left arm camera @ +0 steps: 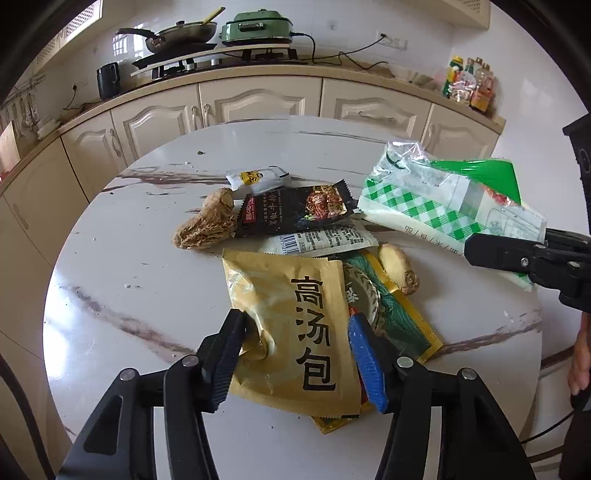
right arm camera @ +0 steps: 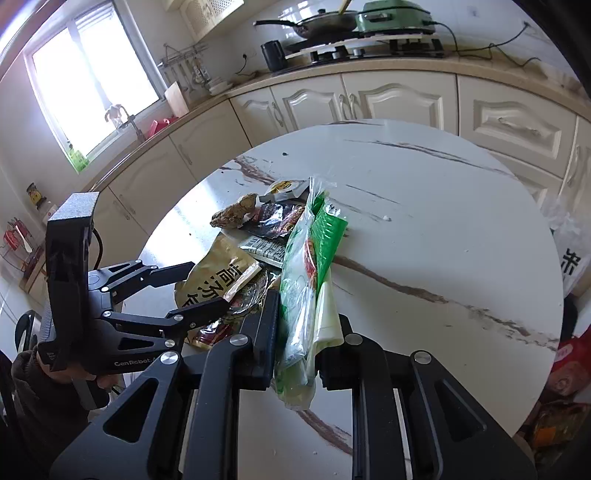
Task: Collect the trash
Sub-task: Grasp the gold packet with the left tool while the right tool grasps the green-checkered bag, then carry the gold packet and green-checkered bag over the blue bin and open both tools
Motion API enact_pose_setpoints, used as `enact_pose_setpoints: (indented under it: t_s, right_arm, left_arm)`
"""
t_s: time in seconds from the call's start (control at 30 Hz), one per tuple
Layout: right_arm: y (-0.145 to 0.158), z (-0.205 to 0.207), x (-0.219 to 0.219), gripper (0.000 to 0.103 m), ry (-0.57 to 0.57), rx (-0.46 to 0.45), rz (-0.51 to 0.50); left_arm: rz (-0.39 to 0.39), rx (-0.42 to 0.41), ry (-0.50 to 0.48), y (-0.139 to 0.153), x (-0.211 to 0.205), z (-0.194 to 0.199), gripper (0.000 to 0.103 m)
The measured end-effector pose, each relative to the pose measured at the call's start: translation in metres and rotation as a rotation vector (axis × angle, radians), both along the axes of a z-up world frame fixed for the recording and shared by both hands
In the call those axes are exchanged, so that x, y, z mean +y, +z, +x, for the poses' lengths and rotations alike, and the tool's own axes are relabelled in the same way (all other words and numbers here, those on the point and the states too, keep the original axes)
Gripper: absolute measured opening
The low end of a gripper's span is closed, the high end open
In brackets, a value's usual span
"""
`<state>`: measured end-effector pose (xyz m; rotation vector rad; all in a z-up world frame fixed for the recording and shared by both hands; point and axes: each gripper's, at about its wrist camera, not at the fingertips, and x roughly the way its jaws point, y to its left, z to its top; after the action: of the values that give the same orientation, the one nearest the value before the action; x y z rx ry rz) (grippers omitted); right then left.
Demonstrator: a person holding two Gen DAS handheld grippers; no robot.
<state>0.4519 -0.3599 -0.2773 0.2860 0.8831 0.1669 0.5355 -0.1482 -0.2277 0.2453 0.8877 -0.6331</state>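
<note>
A pile of trash lies on the round marble table (left arm camera: 122, 280). A gold soup packet (left arm camera: 295, 332) lies nearest, over a green-gold packet (left arm camera: 399, 321). Behind are a black snack wrapper (left arm camera: 295, 210), a white barcode wrapper (left arm camera: 325, 240), a small white-yellow packet (left arm camera: 255, 179) and two ginger pieces (left arm camera: 207, 221) (left arm camera: 400, 267). My left gripper (left arm camera: 295, 354) is open, its fingers on either side of the gold packet (right arm camera: 210, 273). My right gripper (right arm camera: 299, 332) is shut on a green-checked plastic bag (right arm camera: 306, 266), also in the left wrist view (left arm camera: 436, 203).
Cream kitchen cabinets (left arm camera: 258, 99) curve behind the table, with a stove, a pan (left arm camera: 177, 35) and a green cooker (left arm camera: 258, 26) on the counter. Bottles (left arm camera: 469, 83) stand at the counter's right end. Bags (right arm camera: 569, 369) sit on the floor at right.
</note>
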Motion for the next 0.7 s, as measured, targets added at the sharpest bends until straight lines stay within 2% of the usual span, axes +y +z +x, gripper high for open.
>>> enact_pose_setpoints:
  t_s: [0.03, 0.23, 0.4, 0.7]
  right_arm:
    - [0.0, -0.001, 0.0, 0.018, -0.001, -0.001, 0.0]
    - [0.006, -0.004, 0.004, 0.018, -0.012, -0.031, -0.015]
    - [0.019, -0.009, 0.009, 0.017, -0.009, -0.073, -0.022]
    - [0.046, -0.019, 0.032, 0.017, 0.014, -0.121, -0.024]
  left_arm:
    - [-0.006, -0.018, 0.021, 0.002, 0.003, 0.001, 0.031]
    - [-0.075, -0.002, 0.05, 0.005, 0.019, 0.004, 0.013]
    - [-0.114, -0.01, 0.061, 0.013, 0.031, -0.009, 0.008]
    - [-0.164, -0.023, 0.074, 0.032, 0.056, -0.042, 0.006]
